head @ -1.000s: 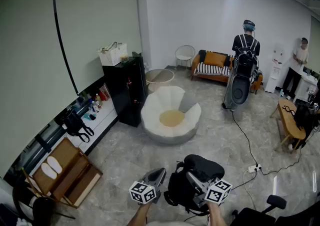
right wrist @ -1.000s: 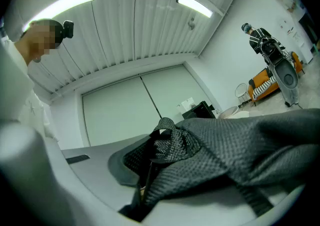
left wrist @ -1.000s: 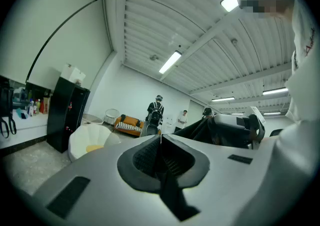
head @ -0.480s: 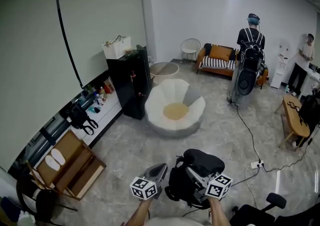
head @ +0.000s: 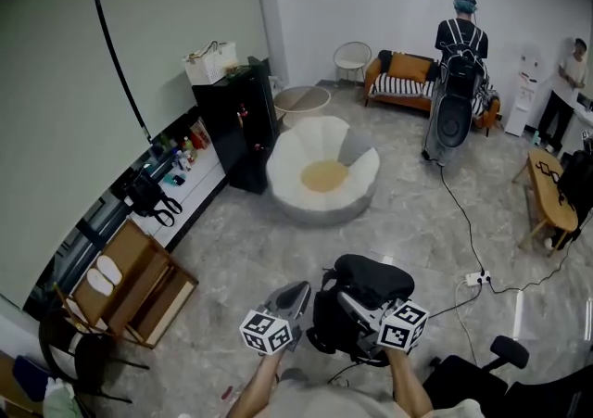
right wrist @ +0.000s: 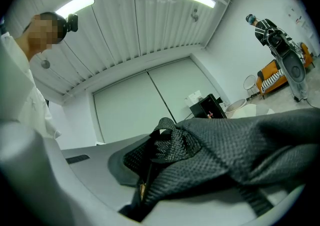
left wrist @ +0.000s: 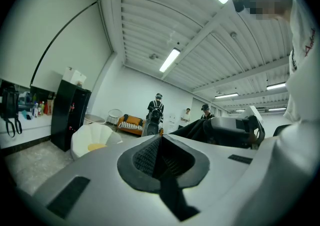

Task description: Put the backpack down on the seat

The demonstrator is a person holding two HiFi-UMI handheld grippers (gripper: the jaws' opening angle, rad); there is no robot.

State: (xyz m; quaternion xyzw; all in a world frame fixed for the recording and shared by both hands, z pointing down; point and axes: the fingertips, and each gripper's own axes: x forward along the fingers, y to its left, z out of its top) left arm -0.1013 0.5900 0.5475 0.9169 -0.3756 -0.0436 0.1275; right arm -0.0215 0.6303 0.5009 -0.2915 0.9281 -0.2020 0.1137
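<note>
Right tool [head: 346, 299]: clamped on backpack [head: 363, 279], which hangs at my 6 o'clock. Left tool [head: 295, 299]: closed, empty. Seat [head: 315, 208]: 12 o'clock, well apart. I judge backpack in hand, placing outstanding.

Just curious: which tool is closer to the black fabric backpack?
Right. The right tool clamps the black fabric backpack; the left tool is beside it, empty.

- Grey marbled tile floor [head: 232, 249]: it carries a white petal-shaped seat [head: 306, 166] with a yellow centre, a tall black cabinet [head: 239, 143], an orange striped sofa [head: 398, 84], a pale wooden bench [head: 545, 198], a white power strip [head: 476, 278] and an open wooden box [head: 139, 300].
- The cabinet's top bears 1 white handled bag [head: 211, 64].
- The box holds 2 white slippers [head: 102, 274].
</note>
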